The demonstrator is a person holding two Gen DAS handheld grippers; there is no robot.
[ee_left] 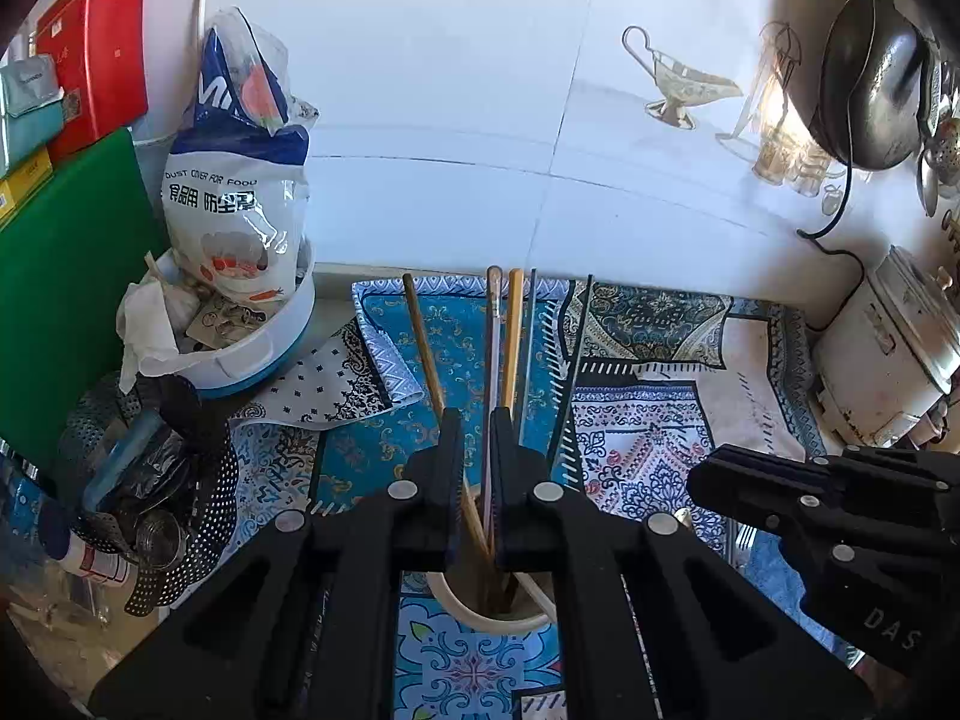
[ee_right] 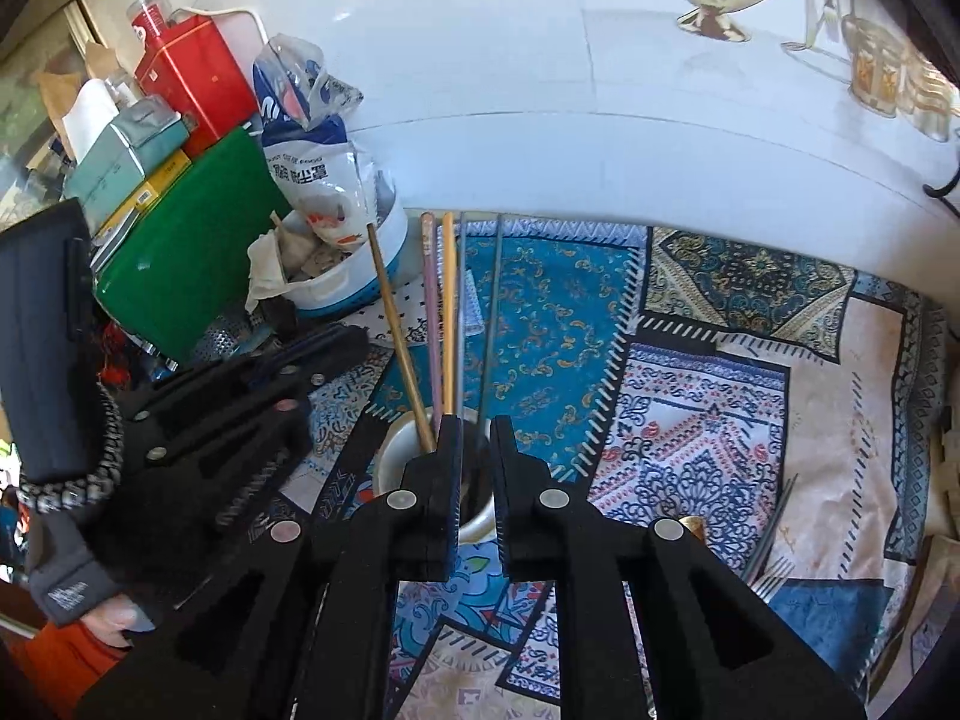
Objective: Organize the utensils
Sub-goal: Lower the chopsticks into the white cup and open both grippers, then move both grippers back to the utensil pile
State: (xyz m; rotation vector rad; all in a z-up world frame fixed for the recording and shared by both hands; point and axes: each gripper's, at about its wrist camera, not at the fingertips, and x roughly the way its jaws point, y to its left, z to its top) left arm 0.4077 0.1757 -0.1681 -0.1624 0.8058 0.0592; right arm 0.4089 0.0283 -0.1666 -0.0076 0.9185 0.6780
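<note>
A cream cup (ee_left: 480, 621) stands on the patterned cloth (ee_left: 630, 450) with several chopsticks (ee_left: 510, 330) upright in it: wooden, pink and metal ones. My left gripper (ee_left: 477, 420) hovers over the cup, shut, and the sticks only show through the slit behind its fingers. My right gripper (ee_right: 477, 426) hangs just above the same cup (ee_right: 393, 450), jaws close together with nothing between the pads. The chopsticks (ee_right: 447, 300) rise just beyond it. Each gripper shows in the other's view: the right gripper (ee_left: 702, 480) to the right, the left gripper (ee_right: 354, 339) to the left. Forks (ee_right: 771, 576) lie on the cloth at the right.
A white and blue tub (ee_left: 264, 354) with a plastic bag sits at the back left, beside a green board (ee_left: 60, 300) and a perforated metal strainer (ee_left: 198, 498). A rice cooker (ee_left: 888, 348) stands at the right under a hanging pan (ee_left: 870, 78). A gloved hand (ee_right: 66, 588) holds the left gripper.
</note>
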